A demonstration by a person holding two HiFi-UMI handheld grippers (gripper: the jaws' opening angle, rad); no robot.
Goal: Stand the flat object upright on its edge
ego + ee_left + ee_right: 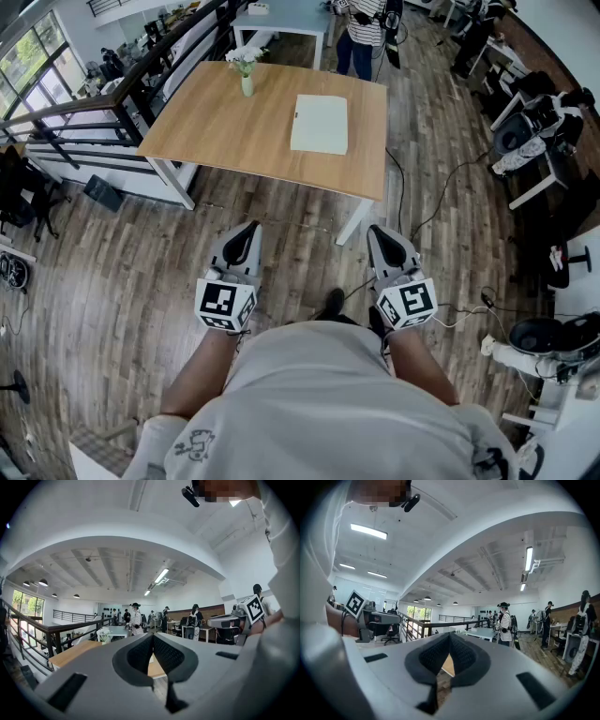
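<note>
A pale flat board (pixel 320 124) lies flat on the wooden table (pixel 234 127), toward its right side. My left gripper (pixel 247 231) and right gripper (pixel 378 233) hang close to my body, over the floor short of the table's near edge, both pointing at the table. Each is shut with nothing between its jaws. In the left gripper view the left gripper (pixel 153 636) has its tips together, with the table (pixel 70 652) beyond it. The right gripper (pixel 449 635) in its own view is likewise shut and empty.
A small vase of white flowers (pixel 246 66) stands at the table's far edge. A person in a striped shirt (pixel 361 28) stands beyond the table beside a second, pale table (pixel 281 19). A railing (pixel 141 80) runs to the left; chairs and desks (pixel 534 131) crowd the right.
</note>
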